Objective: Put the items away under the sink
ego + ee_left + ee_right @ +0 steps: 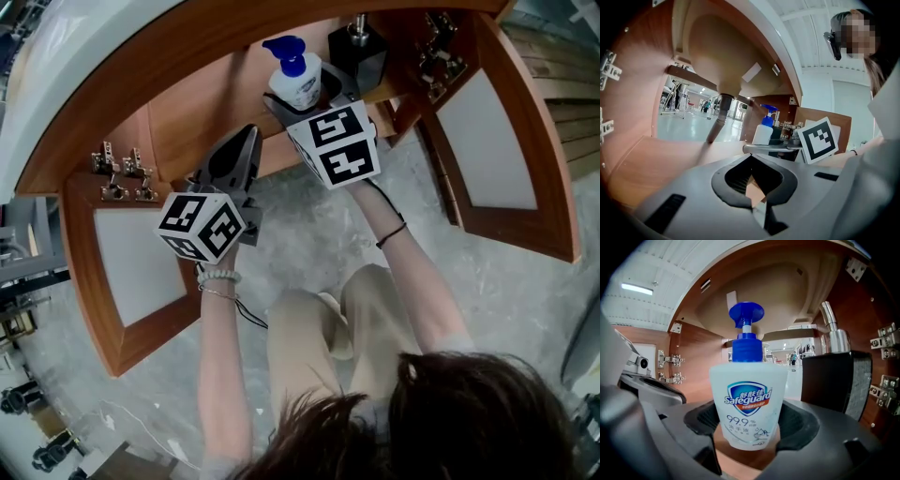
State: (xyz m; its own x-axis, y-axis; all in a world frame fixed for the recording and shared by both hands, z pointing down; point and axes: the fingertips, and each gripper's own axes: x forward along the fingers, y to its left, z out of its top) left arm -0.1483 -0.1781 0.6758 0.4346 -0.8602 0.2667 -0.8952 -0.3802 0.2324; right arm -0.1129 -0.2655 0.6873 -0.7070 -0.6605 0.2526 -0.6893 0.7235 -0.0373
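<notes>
Head view: forearms [412, 272] outstretched toward cabinet [202, 108]

Head view: from above the person's head, steeply down past hair and knees onto the open sink cabinet [187, 112] and the floor [309, 234], at middle distance. Left gripper view: low at the cabinet mouth, tilted up along its fingers [723, 190] to the basin underside [722, 51] and drain pipe [719, 117]; wide enough to catch the person at right. Right gripper view: faces straight into the cabinet, very close on the soap bottle [747, 399], with the black dispenser [832, 380] just right. All three share the soap bottle. Both gripper views share the basin underside.
</notes>
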